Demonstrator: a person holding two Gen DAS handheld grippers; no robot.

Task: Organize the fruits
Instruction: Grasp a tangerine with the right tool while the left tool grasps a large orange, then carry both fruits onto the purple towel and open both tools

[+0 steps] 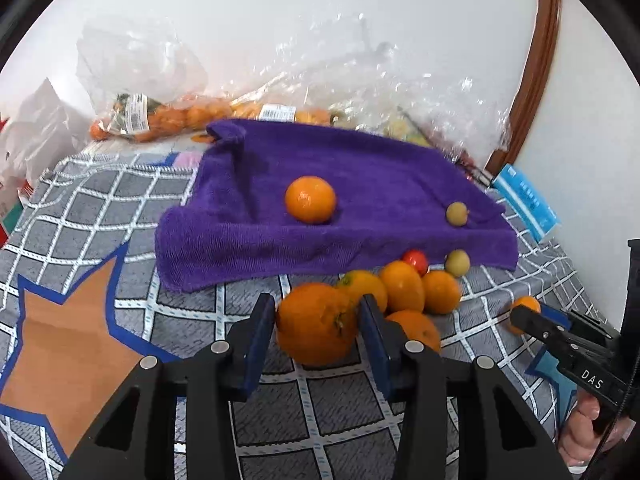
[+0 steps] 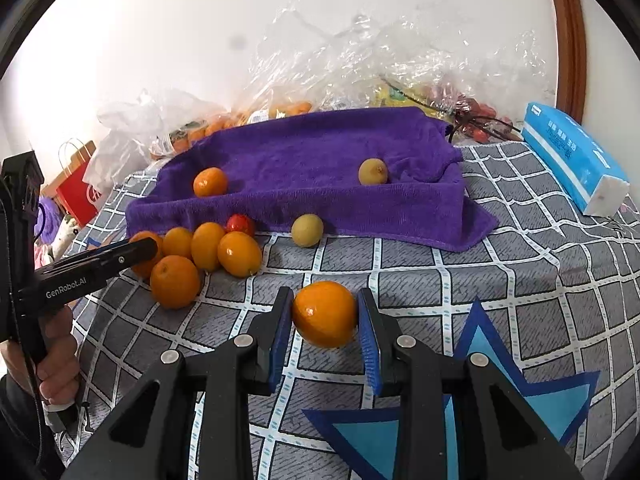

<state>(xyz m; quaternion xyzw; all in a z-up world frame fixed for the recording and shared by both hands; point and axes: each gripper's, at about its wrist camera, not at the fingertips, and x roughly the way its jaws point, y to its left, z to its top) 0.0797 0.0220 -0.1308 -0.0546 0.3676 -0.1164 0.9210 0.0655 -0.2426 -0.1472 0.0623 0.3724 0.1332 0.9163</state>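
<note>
Gripping one orange each: left gripper [image 1: 318,322] clamped on the big orange [image 1: 316,324] at the pile's [image 1: 404,292] seven-o'clock edge, right gripper [image 2: 325,316] closed on a smaller orange [image 2: 325,314] clear of the heap. Firm, round, smooth-skinned, probably moderately heavy; best pinched across the widest girth. Purple towel [image 1: 360,184] at twelve o'clock.
</note>
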